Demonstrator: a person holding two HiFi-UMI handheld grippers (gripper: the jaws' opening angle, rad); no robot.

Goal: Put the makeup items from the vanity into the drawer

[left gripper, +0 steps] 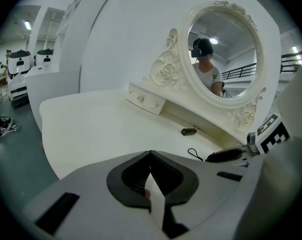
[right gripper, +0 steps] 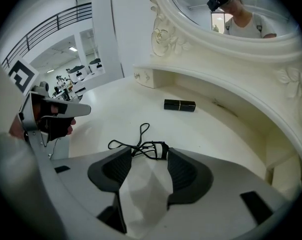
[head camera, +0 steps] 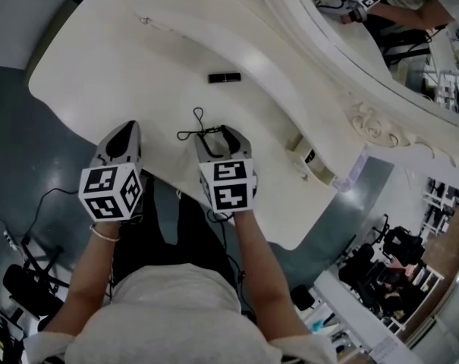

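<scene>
Lying on vanity (right gripper: 116, 109): eyelash curler (right gripper: 138, 148), head sitting between right gripper's tips, unpinched.
Right gripper (right gripper: 150, 154): holding jaws spread.
Left gripper (left gripper: 151, 156): pressing jaws together, empty.

A broad bare stretch of the vanity top (head camera: 100, 67) lies open ahead of the left gripper (head camera: 127, 128). Nothing is laid between that gripper and the closed small drawer (left gripper: 146, 100) under the mirror frame (head camera: 377, 123). Ahead of the right gripper (head camera: 216, 134) the way is taken up by the eyelash curler (head camera: 201, 131). Its head is found at the tips of the parted jaws, and its looped handles are spread outward over the top. Well beyond it, the lipstick tube (head camera: 224, 77) is laid crosswise, just before the raised ledge (head camera: 275, 74). Passage to the back is closed off by that ledge and the carved frame. Bare surface is seen between the two grippers.
</scene>
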